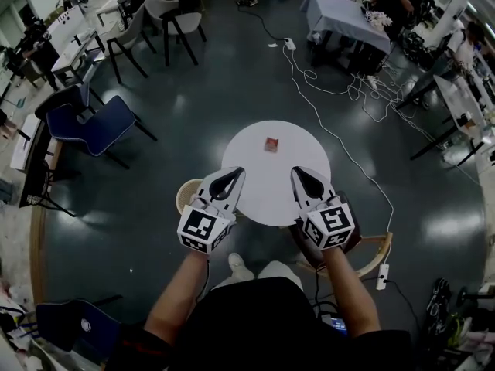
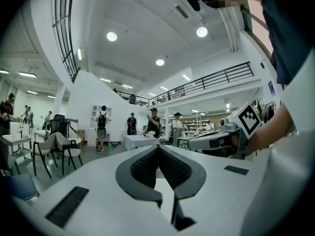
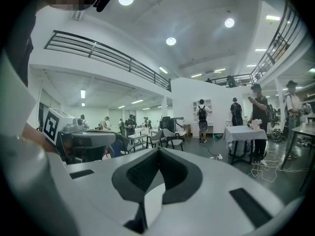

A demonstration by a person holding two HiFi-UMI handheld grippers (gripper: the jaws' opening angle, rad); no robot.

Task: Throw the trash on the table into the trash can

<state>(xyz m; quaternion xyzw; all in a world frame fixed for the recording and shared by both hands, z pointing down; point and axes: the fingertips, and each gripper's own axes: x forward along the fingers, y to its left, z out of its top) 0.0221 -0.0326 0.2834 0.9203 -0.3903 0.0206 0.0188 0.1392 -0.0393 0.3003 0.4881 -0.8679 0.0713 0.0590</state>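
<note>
A small reddish piece of trash (image 1: 271,144) lies near the middle of the round white table (image 1: 255,199). A beige round trash can (image 1: 186,195) stands on the floor by the table's near-left edge, partly hidden by my left gripper. My left gripper (image 1: 234,174) hovers over the near-left rim, shut and empty, its tips meeting in the left gripper view (image 2: 158,147). Over the near-right rim my right gripper (image 1: 300,172) also has its jaws together with nothing in them (image 3: 158,150). Both point toward the trash, well short of it.
Blue chairs (image 1: 97,122) stand to the left, and white chairs (image 1: 166,14) further back. A white cable (image 1: 340,145) runs across the dark floor to a power strip (image 1: 383,275). A wooden stool (image 1: 371,255) sits near right. A cloth-covered table (image 1: 344,18) and people are at the back.
</note>
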